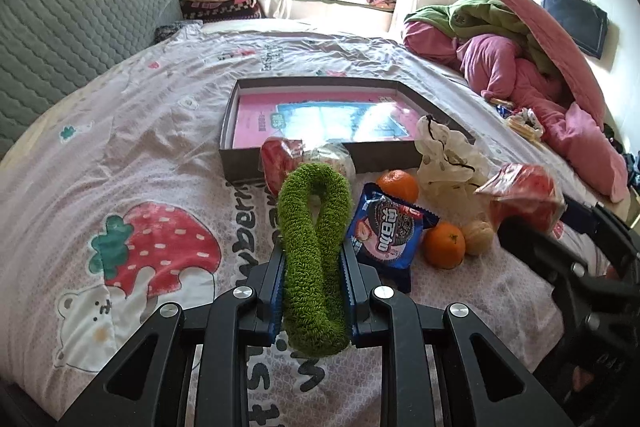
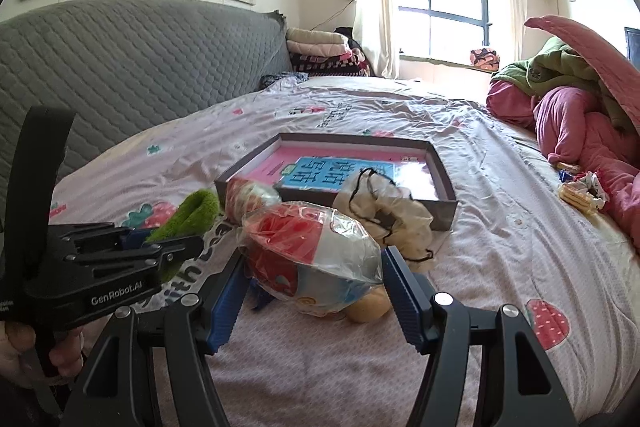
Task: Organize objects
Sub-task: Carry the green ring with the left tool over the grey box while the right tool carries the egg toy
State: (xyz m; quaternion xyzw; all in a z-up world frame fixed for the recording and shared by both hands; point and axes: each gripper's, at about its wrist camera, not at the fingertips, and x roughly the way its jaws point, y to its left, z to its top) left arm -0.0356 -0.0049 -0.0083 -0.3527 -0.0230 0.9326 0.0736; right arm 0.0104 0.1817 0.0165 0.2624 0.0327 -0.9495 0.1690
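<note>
A bed (image 1: 120, 131) with a strawberry-print sheet holds scattered things. The left gripper (image 1: 312, 267) has its jaws pinching a fuzzy green hair band (image 1: 310, 227), lifted above the sheet. The right gripper (image 2: 312, 287) has its jaws spread wide around a clear snack bag (image 2: 308, 247) with red print, gripping it on both sides. Just beyond lies an open grey box (image 1: 248, 151) with a pink book (image 1: 320, 115) inside. Near the box sit a blue cookie packet (image 1: 386, 231), two oranges (image 1: 444, 245) and a cream drawstring pouch (image 1: 448, 155).
</note>
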